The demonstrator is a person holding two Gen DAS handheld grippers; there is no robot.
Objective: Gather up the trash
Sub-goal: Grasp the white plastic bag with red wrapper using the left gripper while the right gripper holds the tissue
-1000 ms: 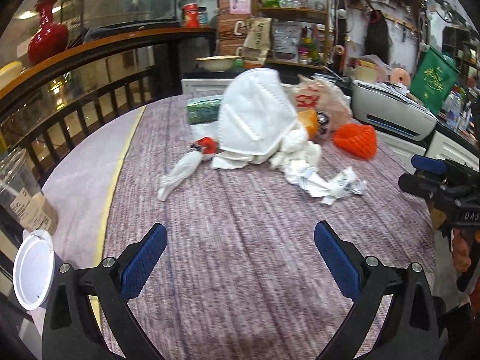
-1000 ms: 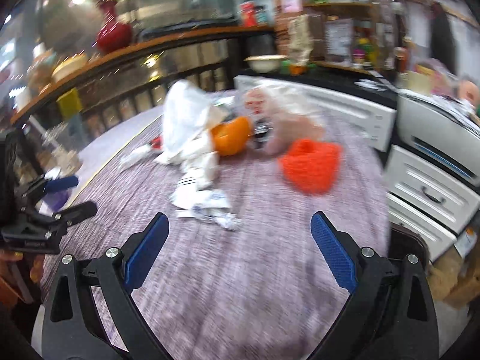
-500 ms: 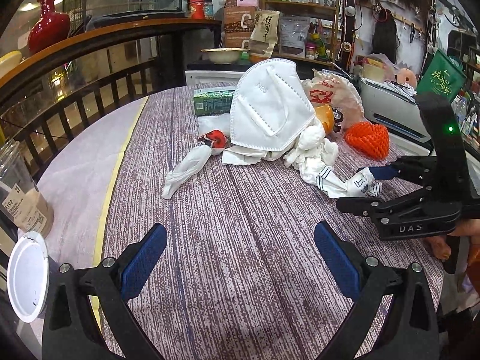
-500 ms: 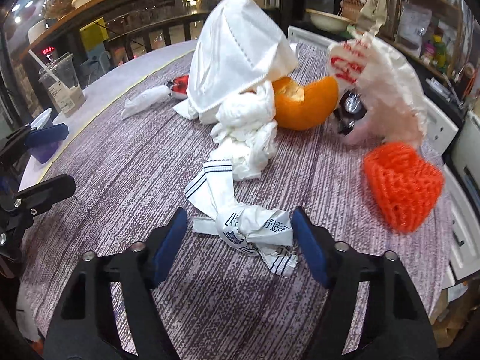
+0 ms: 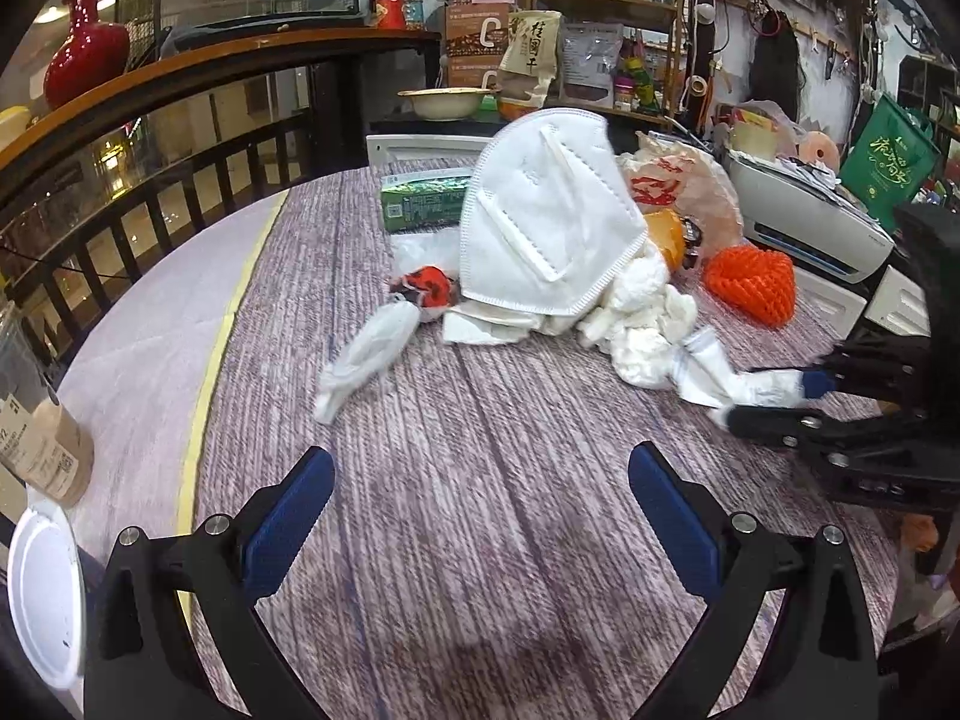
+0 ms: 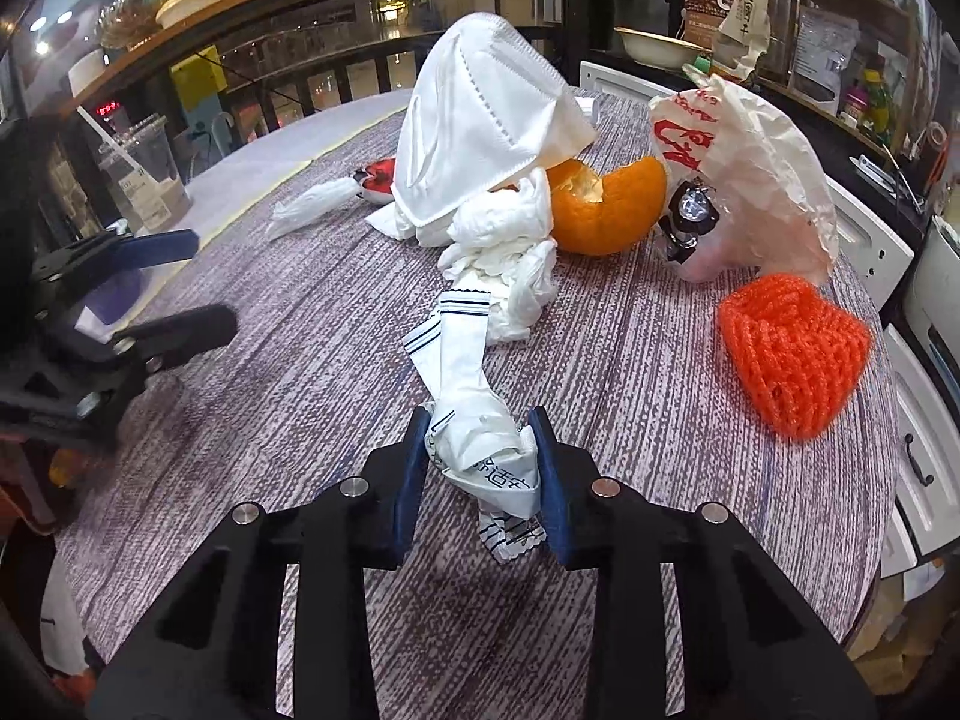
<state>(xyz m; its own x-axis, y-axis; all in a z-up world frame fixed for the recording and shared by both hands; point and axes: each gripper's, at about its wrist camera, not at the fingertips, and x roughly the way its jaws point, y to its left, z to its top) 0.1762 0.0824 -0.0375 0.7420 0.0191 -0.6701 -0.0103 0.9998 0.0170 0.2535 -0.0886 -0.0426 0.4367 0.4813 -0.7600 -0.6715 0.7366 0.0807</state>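
Observation:
Trash lies in a pile on the round table: a white face mask, crumpled tissue, an orange peel, a plastic bag, an orange foam net, a green carton and a red-and-white wrapper. My right gripper is shut on a white printed wrapper, also seen in the left wrist view. My left gripper is open and empty, low over the table, short of the pile.
A plastic cup and a white lid stand at the table's left edge. A wooden railing curves behind. A printer and white drawers are on the right.
My right gripper moved forward onto the printed wrapper and closed on it. My left gripper stayed open and shifted only slightly.

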